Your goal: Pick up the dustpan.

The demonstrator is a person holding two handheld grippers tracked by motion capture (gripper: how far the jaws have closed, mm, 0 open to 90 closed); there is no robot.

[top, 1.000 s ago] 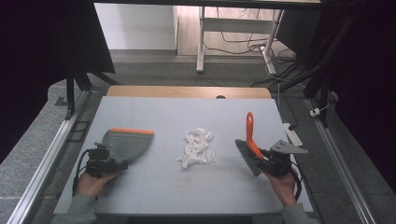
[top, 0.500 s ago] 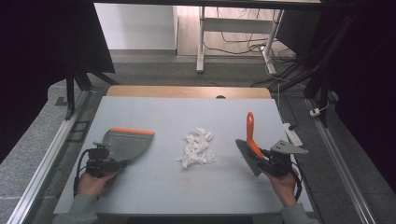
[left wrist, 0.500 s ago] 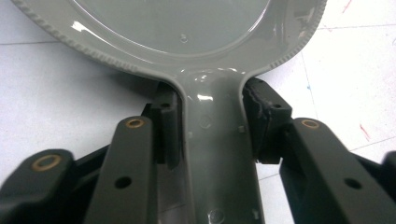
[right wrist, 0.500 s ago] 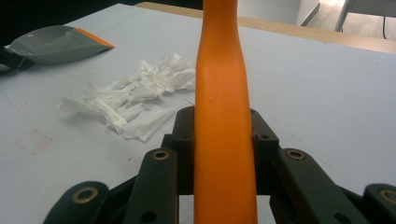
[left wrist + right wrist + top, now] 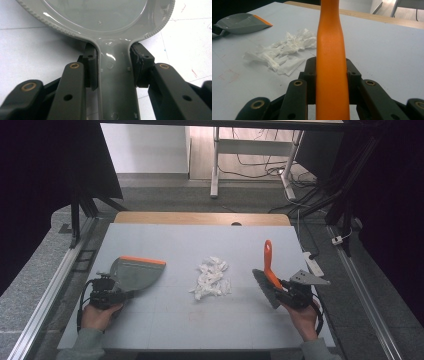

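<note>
Paper scraps (image 5: 211,277) may scatter right if my right gripper (image 5: 289,292), clamping the brush (image 5: 268,275), sweeps hard before my left gripper (image 5: 107,292), gripping the dustpan (image 5: 134,272), nears.

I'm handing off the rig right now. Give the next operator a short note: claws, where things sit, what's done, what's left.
Left claw: shut on the grey dustpan handle, pan on the table's left side.
Right claw: shut on the brush's orange handle, bristles toward the centre.
Paper scraps: loose pile mid-table, between the two tools, touching neither.
Done: both tools gripped.
Left: likely sweep the scraps into the dustpan; none are in it yet.
</note>
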